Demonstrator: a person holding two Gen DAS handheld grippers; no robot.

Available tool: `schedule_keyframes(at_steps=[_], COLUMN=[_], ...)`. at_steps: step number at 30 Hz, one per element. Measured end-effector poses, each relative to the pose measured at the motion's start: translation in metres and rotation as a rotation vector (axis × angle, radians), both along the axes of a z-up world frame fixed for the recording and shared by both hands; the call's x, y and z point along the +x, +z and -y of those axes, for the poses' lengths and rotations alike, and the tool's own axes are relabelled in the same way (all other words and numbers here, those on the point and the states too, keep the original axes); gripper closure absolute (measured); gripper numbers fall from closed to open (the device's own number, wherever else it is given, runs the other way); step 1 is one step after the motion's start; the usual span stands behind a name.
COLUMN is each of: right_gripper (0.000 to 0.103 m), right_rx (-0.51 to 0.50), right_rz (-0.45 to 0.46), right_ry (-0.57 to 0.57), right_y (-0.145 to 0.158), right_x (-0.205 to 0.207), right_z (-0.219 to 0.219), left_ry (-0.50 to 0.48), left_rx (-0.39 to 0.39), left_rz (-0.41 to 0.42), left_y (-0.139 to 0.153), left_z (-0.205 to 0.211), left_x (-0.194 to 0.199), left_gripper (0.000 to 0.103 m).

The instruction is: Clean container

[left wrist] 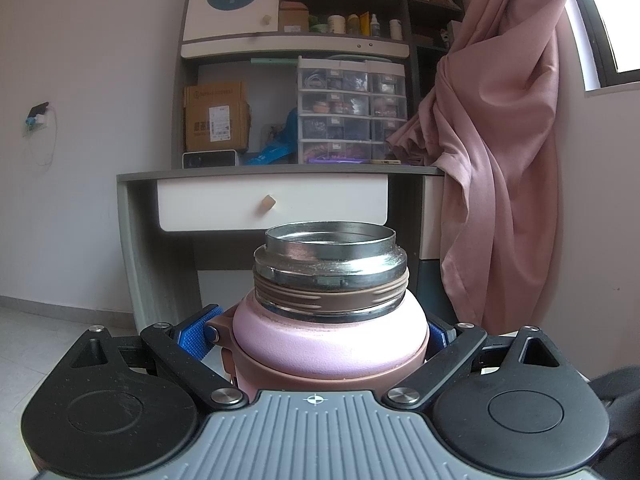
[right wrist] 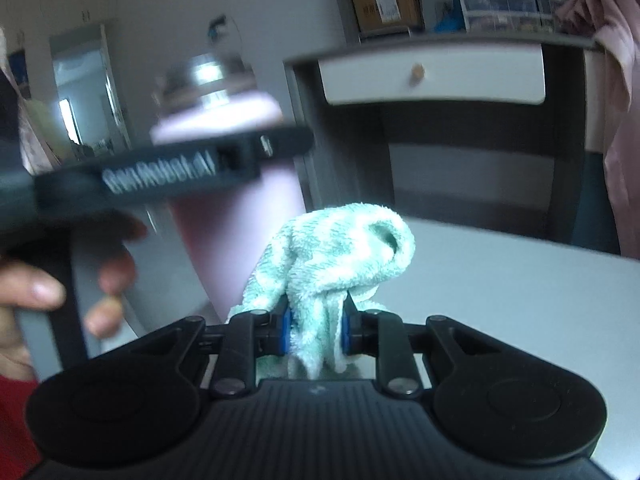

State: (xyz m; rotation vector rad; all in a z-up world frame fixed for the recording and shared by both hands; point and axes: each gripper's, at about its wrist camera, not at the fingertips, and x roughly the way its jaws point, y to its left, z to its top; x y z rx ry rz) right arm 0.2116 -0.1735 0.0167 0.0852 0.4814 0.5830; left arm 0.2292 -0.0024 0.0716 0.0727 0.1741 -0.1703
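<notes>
The left gripper point(left wrist: 320, 334) clamps its blue pads on the shoulder of the pink flask point(left wrist: 330, 344), jaws spread wide around it, holding it upright with its steel mouth point(left wrist: 330, 236) uncapped and facing up. The right gripper point(right wrist: 316, 332) is pinched nearly shut on a green cloth point(right wrist: 340, 248), which bunches up just right of the flask, above the grey table point(right wrist: 500, 300). To wipe well, I judge the flask should stay steady while the cloth's bunched end goes into the mouth, grip kept tight.
</notes>
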Motion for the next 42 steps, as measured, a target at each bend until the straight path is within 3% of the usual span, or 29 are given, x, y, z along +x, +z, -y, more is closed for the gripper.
schedule_keyframes(at_steps=[7, 16, 25, 36, 42], right_gripper=[0.08, 0.08, 0.08, 0.08, 0.08], right_rx=[0.054, 0.082, 0.071, -0.057, -0.088], right_rz=[0.082, 0.096, 0.053, -0.097, -0.093], right_ry=[0.012, 0.007, 0.016, 0.002, -0.001], right_y=[0.014, 0.017, 0.009, -0.024, -0.026], right_x=[-0.013, -0.008, -0.003, 0.018, 0.017], right_z=[0.005, 0.01, 0.009, -0.006, -0.01], left_ry=[0.001, 0.002, 0.002, 0.0, 0.001], left_rx=[0.0, 0.0, -0.001, 0.004, 0.003], left_rz=[0.0, -0.001, -0.002, -0.002, -0.001], left_y=[-0.001, -0.001, 0.0, 0.001, 0.001], left_z=[-0.001, -0.004, -0.004, -0.005, -0.004], left_x=[0.0, -0.001, 0.0, 0.0, -0.001], left_gripper=[0.007, 0.007, 0.007, 0.007, 0.007])
